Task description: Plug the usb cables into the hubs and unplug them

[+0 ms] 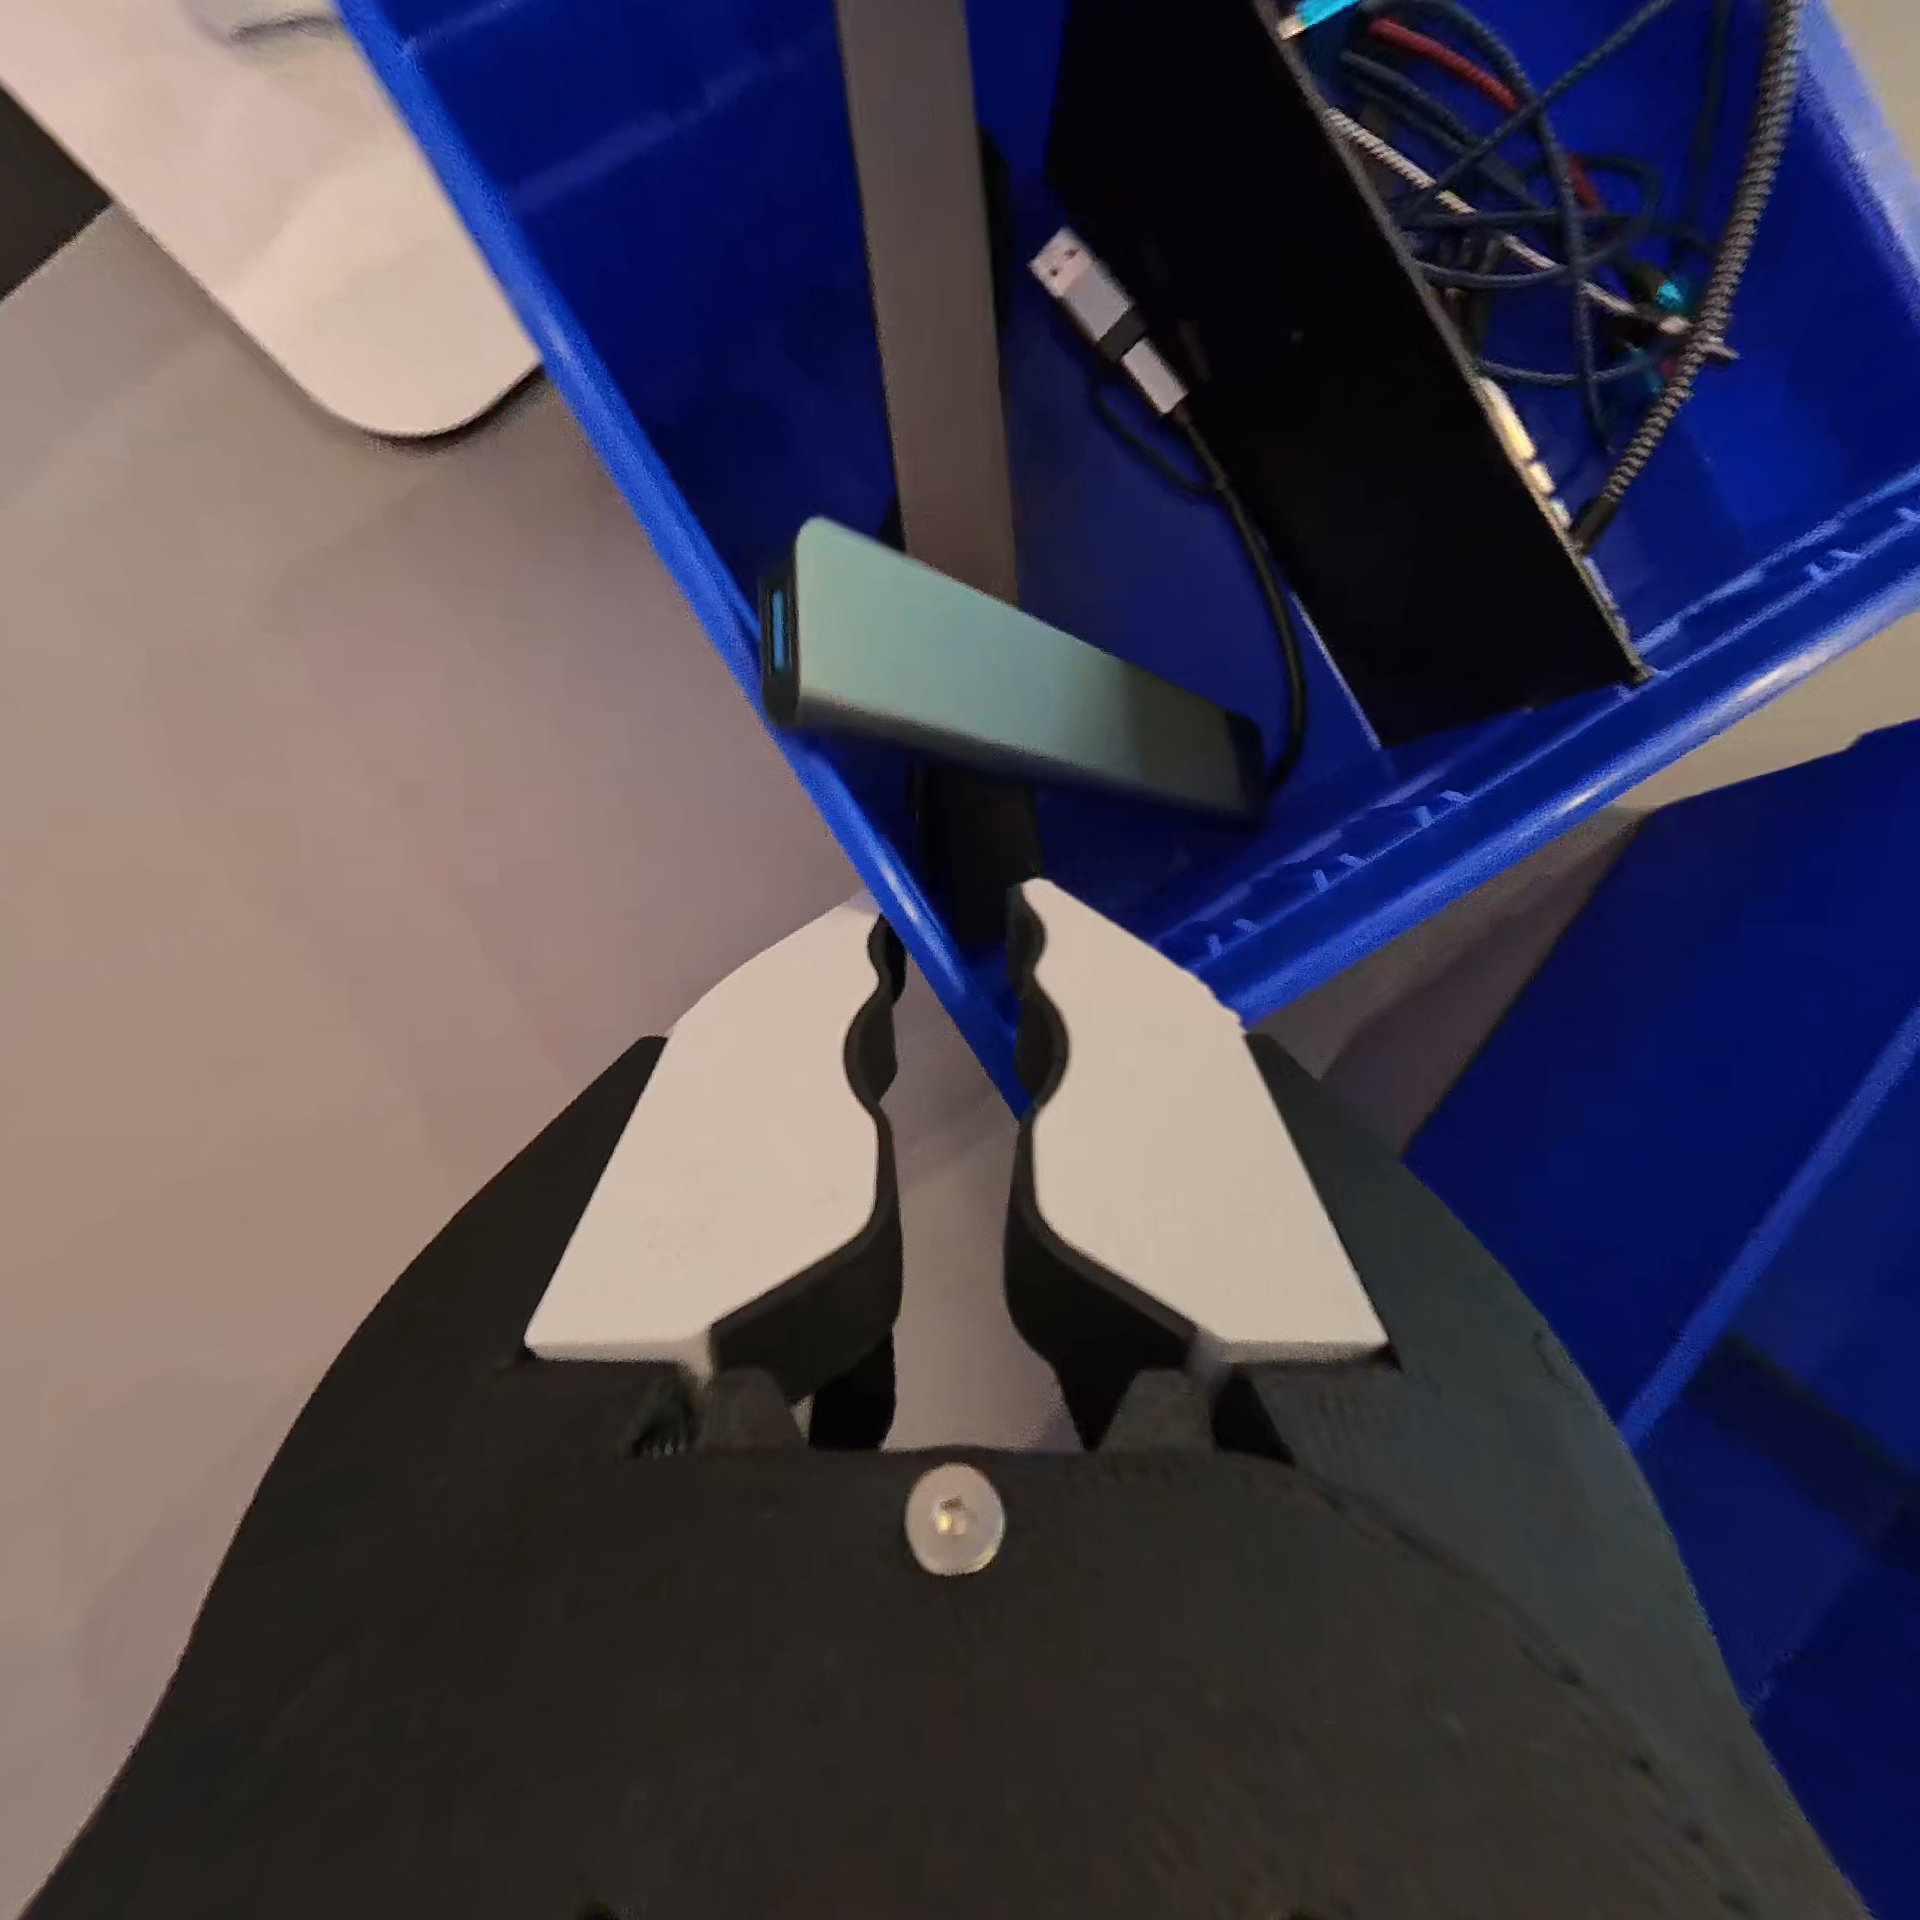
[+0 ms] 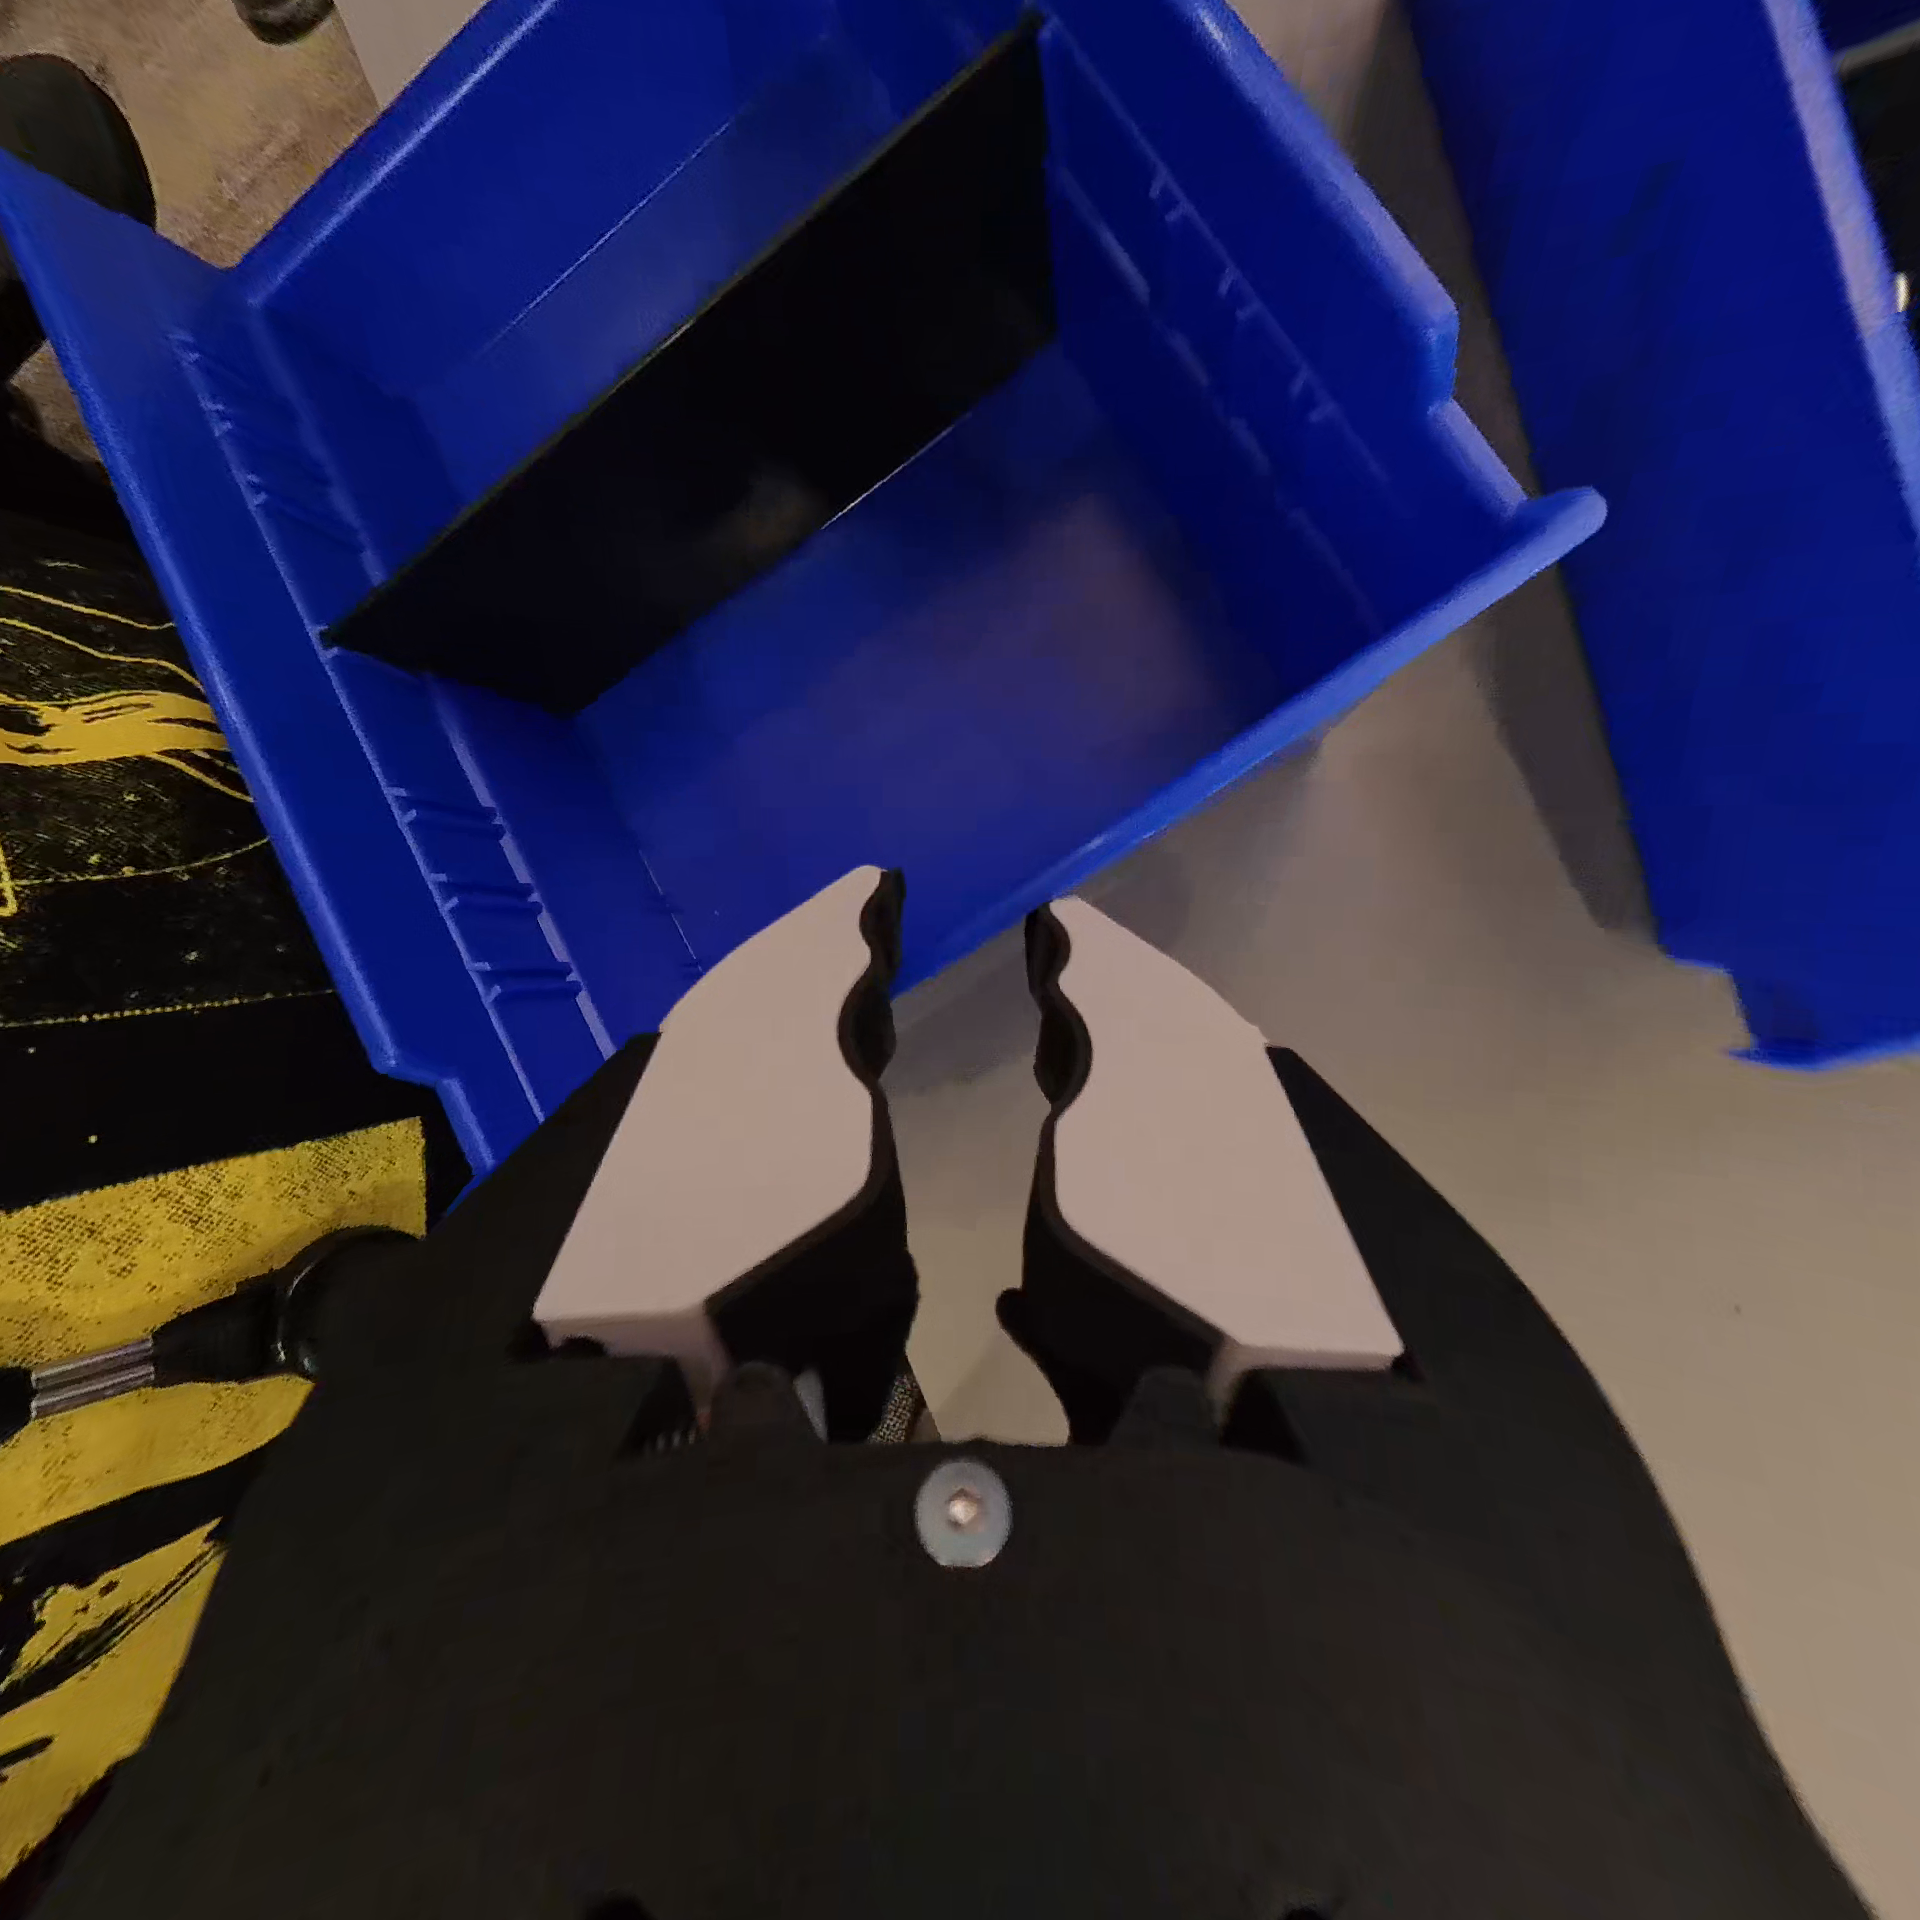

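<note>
1. Nearest the lens in the left wrist view, the left gripper (image 1: 951,914) has its jaws parted with nothing pinched; a corner of the blue bin's (image 1: 665,488) rim shows through the gap, and I cannot tell whether a pad touches it
2. Just past that rim, inside the bin, lies a grey hub (image 1: 997,675), tilted, its blue port end resting against the bin wall and its black lead curling deeper into the bin to a silver plug (image 1: 1101,312)
3. Beyond the black divider (image 1: 1299,395) in the same bin sits a tangle of braided USB cables (image 1: 1538,229), well apart from the hub
4. Over to the right wrist view: the right gripper (image 2: 961,914) is spread too, gripping nothing, poised at the near wall of a second blue bin (image 2: 1434,343) that looks bare apart from its own black divider (image 2: 727,395)
5. My read is that the step in hand is reaching for the hub. To do it well, clear the bin rim first, come down squarely across the hub's narrow width, and close firmly so the port end stays exposed and steady for the other gripper to bring a cable plug
</note>
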A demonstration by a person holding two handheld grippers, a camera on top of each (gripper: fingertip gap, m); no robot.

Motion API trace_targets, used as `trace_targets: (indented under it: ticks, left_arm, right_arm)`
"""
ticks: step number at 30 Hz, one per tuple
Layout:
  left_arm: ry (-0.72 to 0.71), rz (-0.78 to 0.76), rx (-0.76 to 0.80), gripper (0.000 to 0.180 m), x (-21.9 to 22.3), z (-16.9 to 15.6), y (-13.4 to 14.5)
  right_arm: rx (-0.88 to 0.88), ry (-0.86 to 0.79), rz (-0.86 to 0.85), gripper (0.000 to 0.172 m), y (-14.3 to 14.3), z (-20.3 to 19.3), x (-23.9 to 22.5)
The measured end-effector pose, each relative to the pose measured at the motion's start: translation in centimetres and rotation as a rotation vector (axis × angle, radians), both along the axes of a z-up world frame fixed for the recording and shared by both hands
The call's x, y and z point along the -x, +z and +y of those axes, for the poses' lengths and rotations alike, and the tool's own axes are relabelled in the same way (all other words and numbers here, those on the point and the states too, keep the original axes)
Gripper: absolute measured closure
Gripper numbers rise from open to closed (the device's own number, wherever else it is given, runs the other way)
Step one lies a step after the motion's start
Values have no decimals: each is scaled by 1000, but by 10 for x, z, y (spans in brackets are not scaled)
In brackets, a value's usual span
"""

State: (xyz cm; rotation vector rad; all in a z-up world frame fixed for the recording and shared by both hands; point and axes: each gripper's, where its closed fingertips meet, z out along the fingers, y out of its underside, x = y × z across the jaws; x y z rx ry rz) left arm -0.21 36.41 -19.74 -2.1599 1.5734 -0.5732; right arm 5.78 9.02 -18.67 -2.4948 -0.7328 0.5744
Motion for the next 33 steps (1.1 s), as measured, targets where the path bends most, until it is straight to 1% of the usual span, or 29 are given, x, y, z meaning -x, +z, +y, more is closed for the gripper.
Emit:
trace_targets:
  ticks: [1, 2, 4, 7, 9, 12, 15, 18, 20, 22, 25, 26, 29, 30, 33]
  left_arm:
    - [6, 4, -6, 167, 5, 5, -1]
    - [17, 2, -7, 171, 11, 10, -1]
    - [29, 1, 5, 172, 19, 16, -2]
    - [36, 47, -33, 172, 33, 22, -2]
    - [52, 76, -46, 173, 46, 29, -3]
    - [88, 76, -30, 174, 70, 42, -3]
    - [111, 123, -32, 175, 101, 61, -4]
    - [138, 166, -4, 175, 130, 86, -4]
    - [128, 193, -15, 174, 147, 107, -5]
    - [157, 243, -27, 174, 163, 132, -5]
    - [134, 366, -126, 169, 183, 176, -6]
    - [101, 405, -152, 167, 187, 188, -6]
    - [82, 424, -123, 167, 188, 216, -7]
    - [43, 441, -149, 167, 186, 226, -7]
    - [-15, 530, -206, 165, 184, 256, -6]
  right_arm:
    - [8, 1, -3, 149, 0, -2, -5]
    - [17, -4, -9, 150, 0, -5, -12]
    - [40, -11, -12, 154, 0, -12, -27]
    - [69, -20, -7, 156, 0, -23, -48]
    - [78, -44, -43, 156, 0, -27, -68]
    - [94, -101, -111, 157, -1, -33, -110]
    - [122, -139, -171, 158, -1, -35, -155]
    - [142, -155, -316, 160, -2, -25, -209]
    - [154, -143, -441, 160, -2, -11, -247]
    - [168, -135, -543, 160, -2, 8, -282]
    - [192, -101, -660, 160, -2, 41, -323]
    - [192, -79, -696, 159, -2, 54, -336]
    - [194, -66, -751, 158, -2, 93, -368]
    - [183, -62, -775, 157, -1, 107, -379]
    - [163, -24, -874, 155, -1, 145, -411]
